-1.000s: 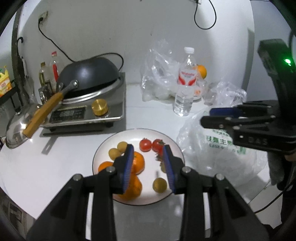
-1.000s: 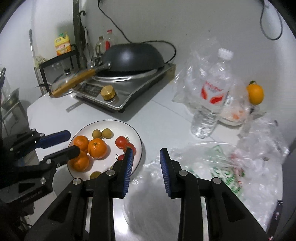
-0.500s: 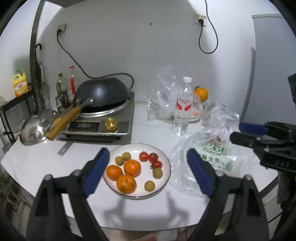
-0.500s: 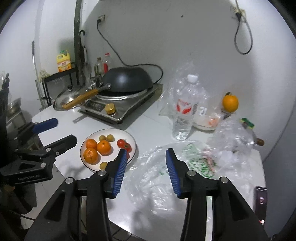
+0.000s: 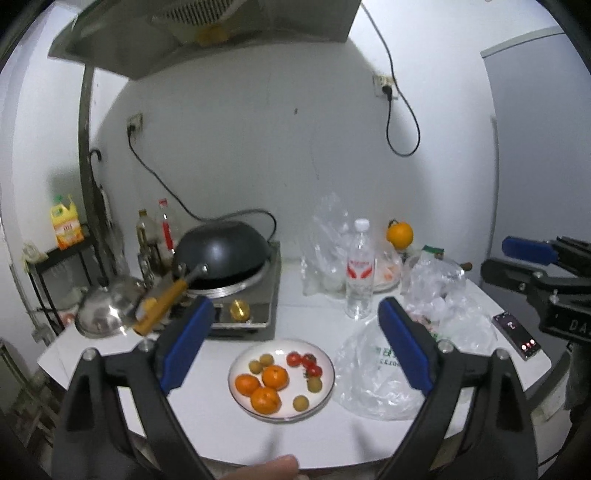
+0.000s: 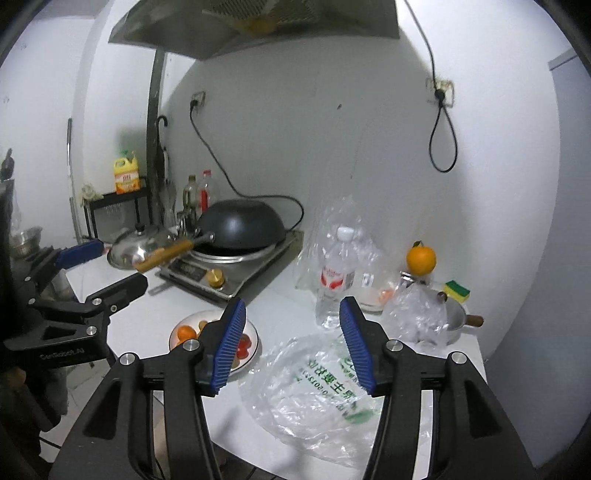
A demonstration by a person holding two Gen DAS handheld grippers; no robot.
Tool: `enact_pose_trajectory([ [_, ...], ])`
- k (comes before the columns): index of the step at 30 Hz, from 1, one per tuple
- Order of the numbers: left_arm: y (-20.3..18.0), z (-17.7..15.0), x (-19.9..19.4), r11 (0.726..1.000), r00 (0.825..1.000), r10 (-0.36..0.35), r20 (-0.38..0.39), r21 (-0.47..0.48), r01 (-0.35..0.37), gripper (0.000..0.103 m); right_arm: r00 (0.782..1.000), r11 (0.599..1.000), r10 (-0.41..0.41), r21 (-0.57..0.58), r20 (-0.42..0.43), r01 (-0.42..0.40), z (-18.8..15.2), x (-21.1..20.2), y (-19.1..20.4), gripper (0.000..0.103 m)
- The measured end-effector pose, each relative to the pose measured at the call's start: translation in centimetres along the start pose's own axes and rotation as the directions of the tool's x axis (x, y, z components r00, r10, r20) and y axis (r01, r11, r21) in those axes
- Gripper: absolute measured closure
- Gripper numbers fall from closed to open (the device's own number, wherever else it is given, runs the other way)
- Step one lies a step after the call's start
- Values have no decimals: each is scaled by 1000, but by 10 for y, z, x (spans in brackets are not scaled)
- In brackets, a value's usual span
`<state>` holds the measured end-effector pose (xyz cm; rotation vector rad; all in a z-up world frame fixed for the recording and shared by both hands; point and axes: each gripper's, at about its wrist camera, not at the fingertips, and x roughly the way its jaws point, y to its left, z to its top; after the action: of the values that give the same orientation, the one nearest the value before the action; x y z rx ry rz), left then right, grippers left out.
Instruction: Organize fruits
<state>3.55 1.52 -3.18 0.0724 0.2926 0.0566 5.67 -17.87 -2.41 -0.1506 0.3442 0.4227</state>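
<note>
plate (image 5: 242, 360): round, white, glossy, flat on the white table (image 5: 325, 435), no long axis
fruits (image 5: 275, 376): three dimpled oranges left, red tomatoes right, small yellow-green round ones scattered
bag (image 5: 373, 384): clear crinkled plastic, just right of plate
left gripper (image 5: 295, 345): jaws opening, wide apart, empty
right gripper (image 6: 291, 341): jaws opening, nothing between

White walls (image 5: 258, 147), a range hood (image 5: 207, 33) overhead, white countertop (image 5: 207, 417), dim light
</note>
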Motion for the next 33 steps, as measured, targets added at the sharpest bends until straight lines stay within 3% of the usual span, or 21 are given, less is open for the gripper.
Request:
enact_pose_trajectory([
  [11,-22,35,-34,999,995,21,99,29,-24,11,995,1000,8,2,103,-9,20,-36,-6,40],
  [16,-30,42,-45,1000,987,26,157,-5,-25,11,991,1000,2,16,134,-4,25,-49,-17,34],
  [33,-49,45,-40,999,984,42,175,-38,-36,10,986,1000,1,12,164,-3,24,-52,-37,34],
])
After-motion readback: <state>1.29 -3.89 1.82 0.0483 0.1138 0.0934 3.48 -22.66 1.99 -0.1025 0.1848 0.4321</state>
